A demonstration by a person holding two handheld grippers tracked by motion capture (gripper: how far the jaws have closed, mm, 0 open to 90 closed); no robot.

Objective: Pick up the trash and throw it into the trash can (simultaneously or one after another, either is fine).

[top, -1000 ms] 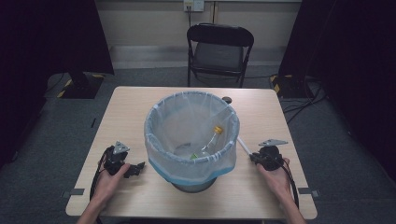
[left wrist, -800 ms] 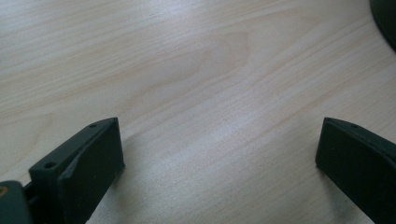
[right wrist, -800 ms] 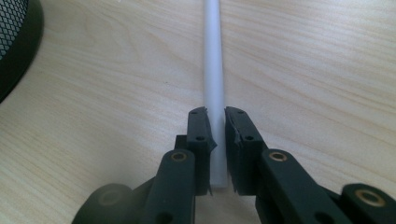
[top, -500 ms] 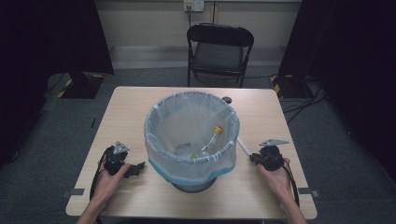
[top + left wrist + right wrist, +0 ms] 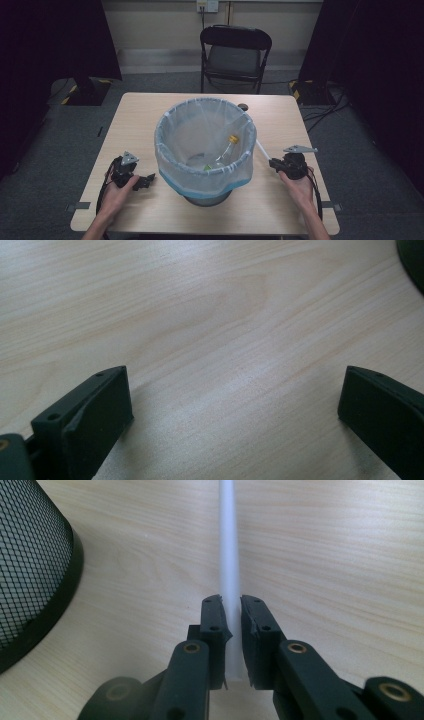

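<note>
Right gripper [image 5: 231,625] clamped on a white straw [image 5: 229,555] lying flat on the table [image 5: 280,115], just right of the lined bin [image 5: 205,145]. Left gripper [image 5: 235,405] jaws wide apart over bare tabletop, holding nothing.

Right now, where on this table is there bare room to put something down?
Bare wood lies left of the bin, past the left gripper, and along the far edge either side of the bin. It is tight on the right, where the right gripper clamps a white stick.

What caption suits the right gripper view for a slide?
Right gripper jaws closed on a white plastic straw beside a black mesh bin.
</note>
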